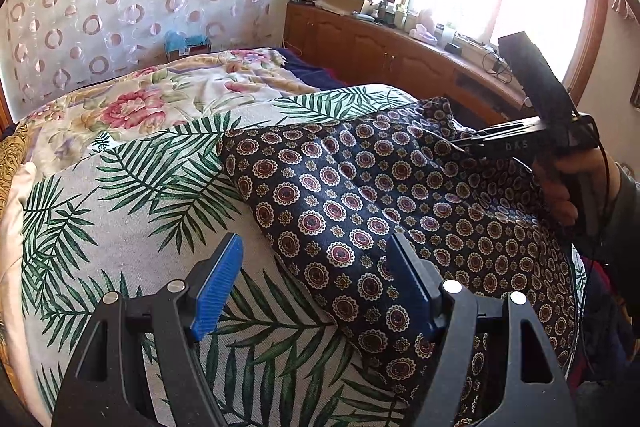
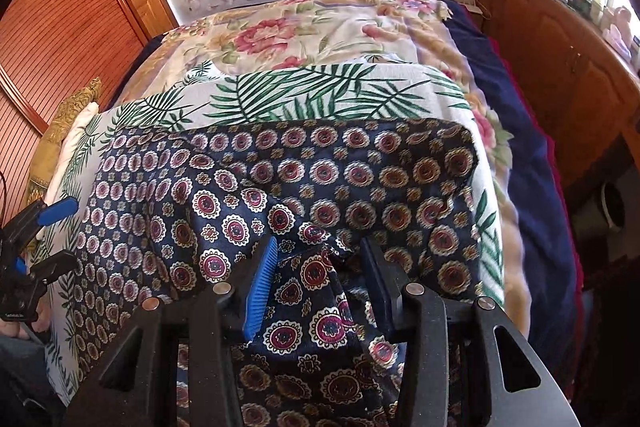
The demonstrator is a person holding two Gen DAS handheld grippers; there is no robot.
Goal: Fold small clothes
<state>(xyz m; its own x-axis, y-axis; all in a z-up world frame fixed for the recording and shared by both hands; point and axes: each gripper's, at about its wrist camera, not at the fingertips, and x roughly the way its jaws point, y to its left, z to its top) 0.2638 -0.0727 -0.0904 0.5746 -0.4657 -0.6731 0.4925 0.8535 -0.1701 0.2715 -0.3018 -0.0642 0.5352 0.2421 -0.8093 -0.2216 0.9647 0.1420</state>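
A dark navy garment with red and cream medallions (image 1: 360,203) lies spread on a palm-leaf cloth (image 1: 132,187) on the bed. My left gripper (image 1: 316,263) is open, its blue pads over the garment's left edge. It also shows at the left of the right wrist view (image 2: 40,239). My right gripper (image 2: 320,263) is open, with a raised fold of the garment (image 2: 312,239) between its fingers. In the left wrist view the right gripper (image 1: 476,143) sits at the garment's far right side.
A floral quilt (image 1: 160,95) covers the far part of the bed. A wooden cabinet (image 1: 380,51) with clutter runs under the window at the right. A wooden sliding door (image 2: 52,39) stands at the left. A gold cushion (image 2: 64,131) lies by the bed's left edge.
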